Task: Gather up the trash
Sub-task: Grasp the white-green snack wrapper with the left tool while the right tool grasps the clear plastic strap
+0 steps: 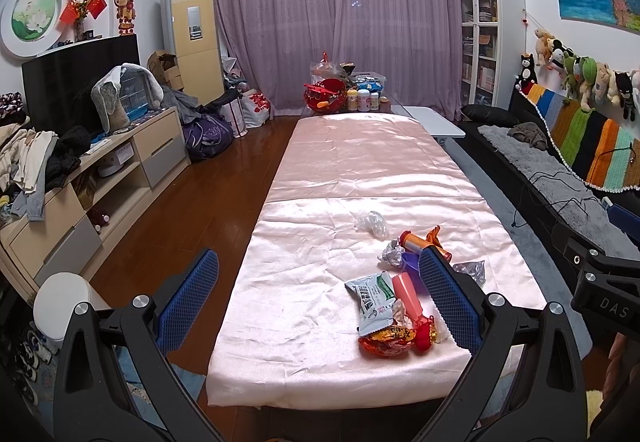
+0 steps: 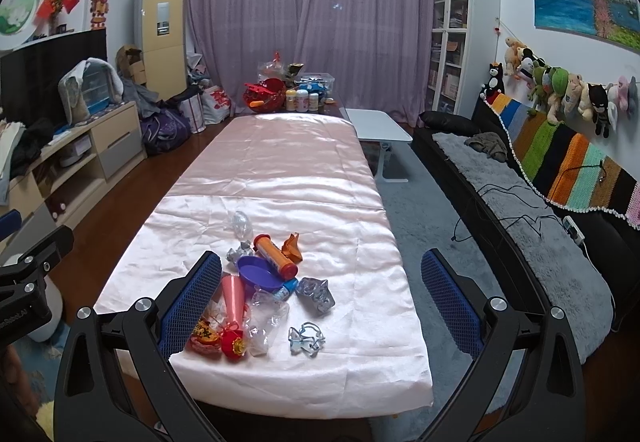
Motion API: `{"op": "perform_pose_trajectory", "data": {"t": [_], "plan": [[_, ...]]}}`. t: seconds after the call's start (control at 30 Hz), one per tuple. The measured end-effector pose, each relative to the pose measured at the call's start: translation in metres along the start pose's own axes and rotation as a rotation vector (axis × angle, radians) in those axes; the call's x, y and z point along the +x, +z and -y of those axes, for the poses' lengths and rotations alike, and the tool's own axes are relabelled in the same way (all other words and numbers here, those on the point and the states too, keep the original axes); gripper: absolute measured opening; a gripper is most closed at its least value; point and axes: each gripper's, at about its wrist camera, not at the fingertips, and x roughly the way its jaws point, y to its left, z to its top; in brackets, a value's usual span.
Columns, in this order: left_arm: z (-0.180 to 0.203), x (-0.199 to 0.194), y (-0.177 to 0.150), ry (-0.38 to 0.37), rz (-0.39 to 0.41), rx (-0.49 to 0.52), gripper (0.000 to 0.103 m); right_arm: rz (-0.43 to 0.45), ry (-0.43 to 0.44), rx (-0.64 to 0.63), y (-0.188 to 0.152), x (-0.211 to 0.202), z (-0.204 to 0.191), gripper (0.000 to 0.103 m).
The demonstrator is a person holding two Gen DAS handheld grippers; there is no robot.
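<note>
A pile of trash lies at the near end of a long table under a pink satin cloth (image 1: 360, 169). It holds a green-and-white snack wrapper (image 1: 372, 296), a pink cone (image 2: 233, 300), a red-and-gold ornament (image 2: 233, 346), a purple dish (image 2: 259, 272), an orange tube (image 2: 275, 256), crumpled foil (image 2: 239, 254) and clear plastic pieces (image 2: 307, 338). My left gripper (image 1: 320, 302) hangs open above the table's near left part, its right finger over the pile. My right gripper (image 2: 320, 306) is open above the near end, the pile by its left finger. Neither holds anything.
Red baskets and jars (image 1: 344, 93) crowd the table's far end. A white trash bin (image 1: 64, 304) stands on the wood floor at the near left. A TV cabinet (image 1: 100, 177) lines the left wall, a dark sofa (image 2: 520, 209) with a grey throw the right. A small white table (image 2: 378, 127) stands beside the sofa.
</note>
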Motion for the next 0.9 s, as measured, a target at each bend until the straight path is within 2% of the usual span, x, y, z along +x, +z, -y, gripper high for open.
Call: {"op": "perform_pose_trajectory", "data": {"t": [0.27,0.5,0.63,0.73,0.9], "plan": [[-0.008,0.002,-0.001,-0.002,-0.015,-0.008,0.095,-0.001,-0.019,-0.017,-0.002,0.001,0.003,0.100],[-0.004,0.020,-0.011,-0.001,-0.057,0.005,0.095,-0.019,-0.045,-0.066,-0.018,0.024,0.008,0.100],[-0.005,0.042,-0.020,-0.018,-0.114,0.008,0.095,-0.095,-0.034,-0.074,-0.025,0.046,0.006,0.100],[-0.005,0.056,-0.025,-0.047,-0.146,0.009,0.095,-0.164,0.004,-0.025,-0.031,0.061,0.015,0.100],[-0.002,0.086,-0.028,-0.084,-0.207,0.013,0.095,-0.224,0.037,0.051,-0.042,0.084,0.034,0.100]]}}
